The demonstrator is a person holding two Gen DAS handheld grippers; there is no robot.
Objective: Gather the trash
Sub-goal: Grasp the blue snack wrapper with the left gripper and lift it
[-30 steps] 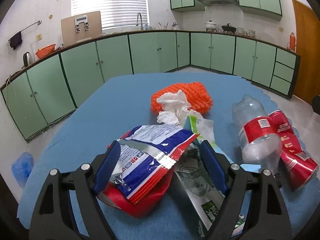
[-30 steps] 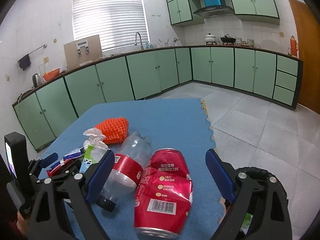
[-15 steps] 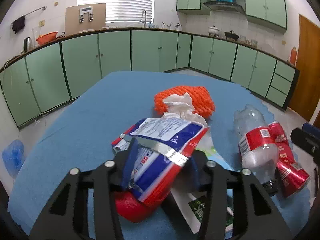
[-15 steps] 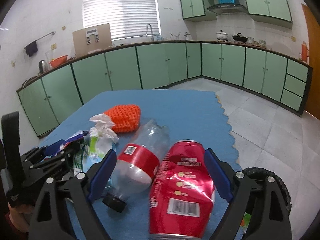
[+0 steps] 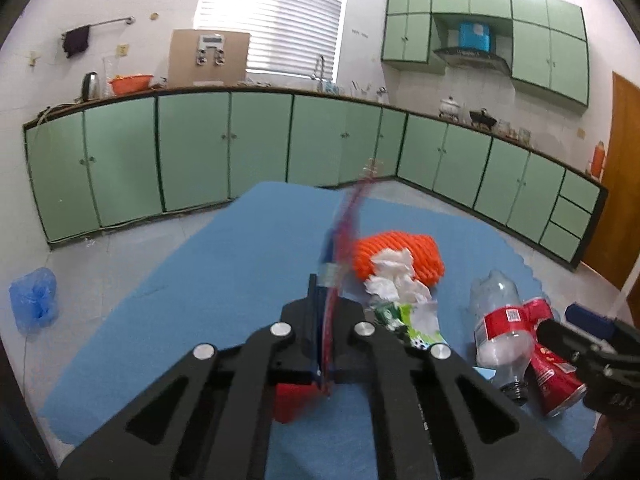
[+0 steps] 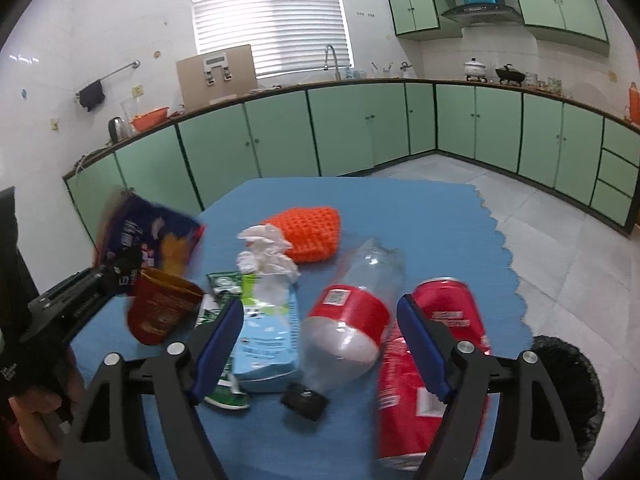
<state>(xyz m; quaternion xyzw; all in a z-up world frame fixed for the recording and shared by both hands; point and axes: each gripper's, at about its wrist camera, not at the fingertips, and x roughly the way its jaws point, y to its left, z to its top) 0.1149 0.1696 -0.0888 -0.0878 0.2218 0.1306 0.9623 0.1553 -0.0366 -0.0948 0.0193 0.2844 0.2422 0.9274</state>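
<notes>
My left gripper (image 5: 326,312) is shut on a blue and red snack wrapper (image 5: 344,236) and holds it edge-on above the blue mat (image 5: 224,264); the wrapper (image 6: 152,256) shows lifted at the left of the right wrist view. My right gripper (image 6: 320,332) is open, with its fingers on either side of the clear plastic bottle with a red label (image 6: 352,308). A crushed red can (image 6: 424,364) lies by the right finger. A green-white carton (image 6: 268,328), white tissue (image 6: 268,248) and orange mesh (image 6: 312,232) lie on the mat.
A black bin (image 6: 568,384) stands on the floor at the right of the mat. A blue plastic bag (image 5: 34,304) lies on the floor at the left. Green cabinets (image 5: 256,144) line the far walls. The mat's right edge (image 6: 508,256) is scalloped.
My left gripper closed on the snack wrapper and lifted it off the mat, turning it edge-on. My right gripper moved forward and left, so its fingers now flank the bottle.
</notes>
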